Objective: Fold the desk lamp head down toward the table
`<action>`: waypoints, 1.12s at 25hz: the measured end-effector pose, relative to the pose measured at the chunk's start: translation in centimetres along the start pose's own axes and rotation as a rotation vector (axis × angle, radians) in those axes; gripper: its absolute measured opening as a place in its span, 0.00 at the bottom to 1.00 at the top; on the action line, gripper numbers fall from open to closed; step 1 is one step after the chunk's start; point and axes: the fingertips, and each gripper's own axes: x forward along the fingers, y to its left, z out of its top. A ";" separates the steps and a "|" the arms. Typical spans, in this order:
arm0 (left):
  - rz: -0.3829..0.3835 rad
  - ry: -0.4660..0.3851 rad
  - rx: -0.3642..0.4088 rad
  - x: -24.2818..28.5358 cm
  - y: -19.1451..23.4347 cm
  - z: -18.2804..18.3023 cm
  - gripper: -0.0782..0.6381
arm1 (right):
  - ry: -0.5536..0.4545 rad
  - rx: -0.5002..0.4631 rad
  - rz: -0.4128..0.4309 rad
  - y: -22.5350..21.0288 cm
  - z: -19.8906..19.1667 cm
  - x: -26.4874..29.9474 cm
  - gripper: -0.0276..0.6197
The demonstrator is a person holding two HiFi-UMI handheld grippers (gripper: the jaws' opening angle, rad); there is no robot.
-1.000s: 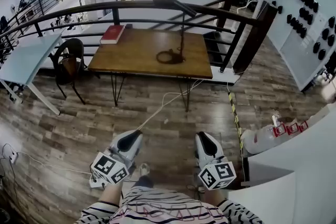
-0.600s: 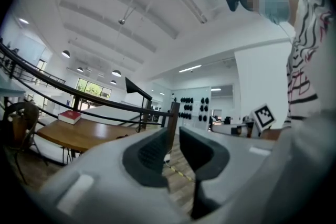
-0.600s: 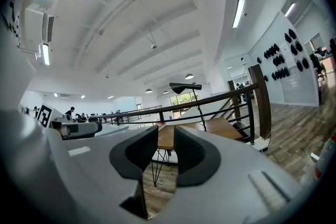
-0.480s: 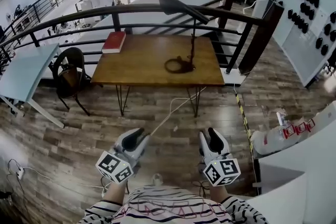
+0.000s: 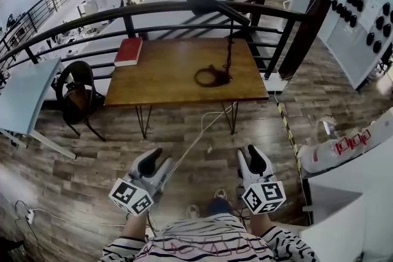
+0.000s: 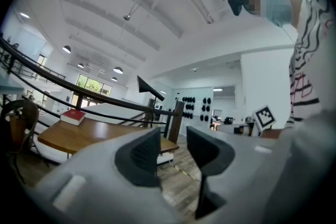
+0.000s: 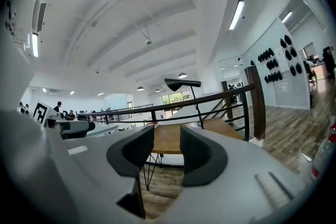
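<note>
Approach step: the left gripper (image 5: 151, 162), jaws just opened partway on nothing, hangs well short of the wooden table (image 5: 159, 70). On the table's right part stands the lamp, the desk lamp head (image 5: 212, 3) raised high. The right gripper (image 5: 256, 159), just opened wide and empty, probably must reach that head next.

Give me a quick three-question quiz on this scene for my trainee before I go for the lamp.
1. True or false: the left gripper is holding the desk lamp.
2. Where on the table does the red book lie? A. far left corner B. against the lamp's base C. near right corner
3. Fill in: the right gripper has its jaws ____, with nothing between them.
Key: 1 false: it is short of the table and empty. 2 A. 3 open. Both grippers' jaws have just been opening.
</note>
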 end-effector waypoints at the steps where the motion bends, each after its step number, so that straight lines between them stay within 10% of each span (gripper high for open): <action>1: 0.003 0.002 -0.004 0.3 0.6 -0.2 0.32 | 0.002 0.000 -0.001 -0.2 -0.1 0.7 0.26; 28: 0.092 -0.048 0.063 30.7 13.0 5.3 0.32 | -0.023 -0.060 0.096 -21.2 9.5 27.6 0.26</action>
